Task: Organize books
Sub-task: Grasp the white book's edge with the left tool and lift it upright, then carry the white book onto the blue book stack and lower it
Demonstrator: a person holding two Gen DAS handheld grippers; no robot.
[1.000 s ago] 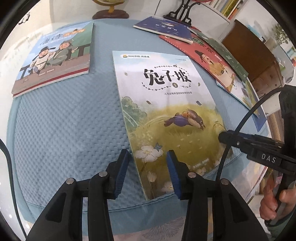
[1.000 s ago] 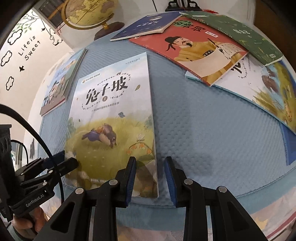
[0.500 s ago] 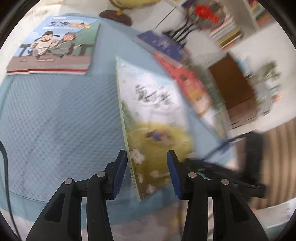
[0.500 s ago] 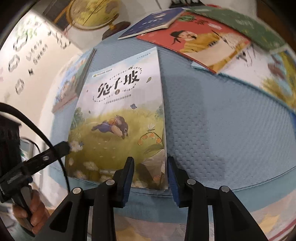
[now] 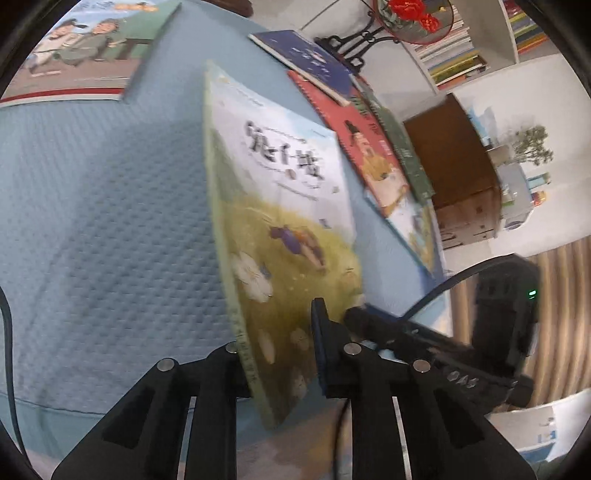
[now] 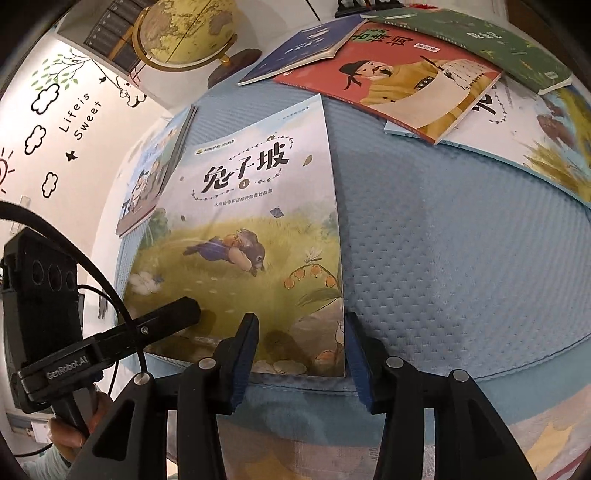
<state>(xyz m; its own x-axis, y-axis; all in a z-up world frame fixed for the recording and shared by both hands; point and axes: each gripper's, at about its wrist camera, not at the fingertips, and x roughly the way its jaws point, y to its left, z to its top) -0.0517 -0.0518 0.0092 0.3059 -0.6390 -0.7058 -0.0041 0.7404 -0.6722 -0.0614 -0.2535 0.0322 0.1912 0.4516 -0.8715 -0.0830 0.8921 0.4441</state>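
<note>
The left gripper (image 5: 282, 354) is pressed together on the near corner of the rabbit book (image 5: 280, 221), pinching its lower edge between the two pads, and in the left wrist view the book stands tilted up from the blue cushion (image 5: 103, 229), with its spine side raised toward the camera. In the right wrist view the same left gripper (image 6: 184, 308) comes in from the lower left and its tip lies on the lower left part of the rabbit book (image 6: 243, 229). The right gripper (image 6: 299, 347) is spread and its jaws are opening; the bottom right corner of the book lies between the two blue pads, but they do not press it. A hand (image 6: 70, 432) holds the handle of the left gripper at the bottom left. Behind the rabbit book, on the left side of the cushion, lies a book with two cartoon figures (image 5: 88, 51). Farther, on the right, several books overlap: a red book (image 6: 399, 77) lies over a white and blue one (image 6: 517, 125), with a dark blue book (image 6: 303, 48) and a green book (image 6: 480, 40) beside it. A globe (image 6: 184, 33) stands beyond the cushion.
</note>
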